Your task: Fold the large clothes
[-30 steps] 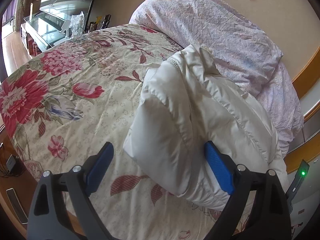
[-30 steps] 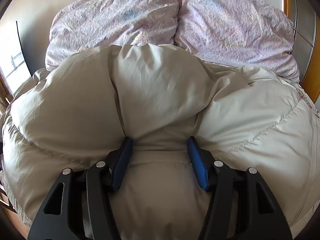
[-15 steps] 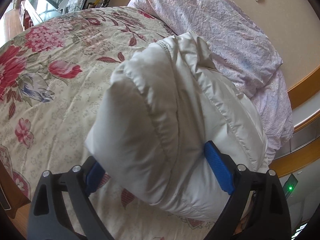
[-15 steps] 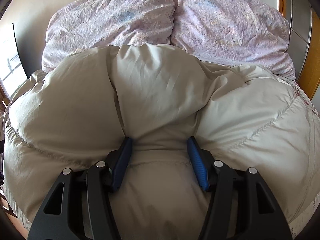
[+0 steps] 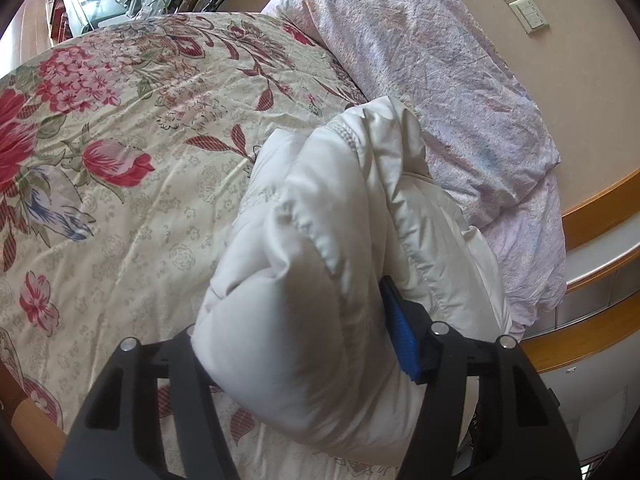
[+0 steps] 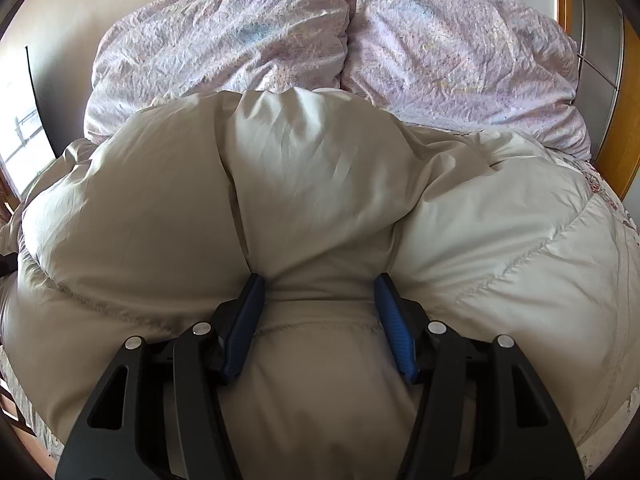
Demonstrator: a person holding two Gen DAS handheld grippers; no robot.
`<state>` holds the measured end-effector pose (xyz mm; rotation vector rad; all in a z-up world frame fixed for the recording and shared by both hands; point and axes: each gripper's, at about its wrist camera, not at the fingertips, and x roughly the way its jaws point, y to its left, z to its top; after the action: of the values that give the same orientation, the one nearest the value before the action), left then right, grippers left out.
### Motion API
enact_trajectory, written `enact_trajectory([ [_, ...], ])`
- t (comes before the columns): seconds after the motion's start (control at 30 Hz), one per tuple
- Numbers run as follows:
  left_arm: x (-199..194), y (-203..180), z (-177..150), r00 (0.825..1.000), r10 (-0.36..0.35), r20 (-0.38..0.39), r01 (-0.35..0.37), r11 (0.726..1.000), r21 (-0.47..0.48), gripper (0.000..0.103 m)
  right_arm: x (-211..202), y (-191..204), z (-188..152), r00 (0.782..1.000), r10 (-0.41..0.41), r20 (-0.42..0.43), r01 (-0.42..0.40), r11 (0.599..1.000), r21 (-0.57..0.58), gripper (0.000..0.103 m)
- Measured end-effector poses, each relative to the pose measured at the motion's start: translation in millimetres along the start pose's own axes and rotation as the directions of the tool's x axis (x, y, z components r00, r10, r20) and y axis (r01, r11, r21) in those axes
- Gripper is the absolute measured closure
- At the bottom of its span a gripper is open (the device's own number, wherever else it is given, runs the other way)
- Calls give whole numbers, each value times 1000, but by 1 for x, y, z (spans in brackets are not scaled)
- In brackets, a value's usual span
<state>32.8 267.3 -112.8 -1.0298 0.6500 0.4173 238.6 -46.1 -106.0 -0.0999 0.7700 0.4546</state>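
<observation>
A: Item located? White quilted puffer jacket (image 5: 320, 264), bulky, is seen lying on the bed with the cream floral bedspread (image 5: 132, 184); lilac crinkled pillows (image 6: 344, 40) at 12 o'clock of it in the right wrist view.

B: Left gripper (image 5: 304, 344): jaws are closing, a thick roll of jacket is bunched between them; blue pad at 3 o'clock is pressed into the fabric, the other pad is hidden by it.

A: Right gripper (image 6: 316, 312)?

B: Set about half open, clamped on a padded fold near a stitched seam; both blue pads are dug into the cloth.

A: Step judged?

B: A fold being gathered. The left closure should be finished before anything is lifted; down filling is springy and slick, so all layers should be caught deep. Both ends are best raised level, then carried over together so the seams line up.
</observation>
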Motion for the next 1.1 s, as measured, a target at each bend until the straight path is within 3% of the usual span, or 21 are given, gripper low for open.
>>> enact_trajectory([
  [0.23, -12, -32, 2, 998, 27, 50, -35, 986, 165, 66, -1, 4, 0, 1000, -29, 1, 29, 1000, -4, 44],
  [0.47, -36, -86, -6, 990, -19, 139, -31, 936, 350, 69, -1, 4, -1, 1000, -30, 0, 30, 1000, -2, 44],
  [0.77, -63, -168, -27, 973, -149, 177, 30, 841, 540, 69, 1, 1, -1, 1000, -23, -4, 23, 1000, 5, 44],
  [1.1, -60, -251, -75, 953, -282, 110, 131, 711, 691, 67, 2, -2, -1, 1000, 11, -4, -11, 1000, 25, 44],
])
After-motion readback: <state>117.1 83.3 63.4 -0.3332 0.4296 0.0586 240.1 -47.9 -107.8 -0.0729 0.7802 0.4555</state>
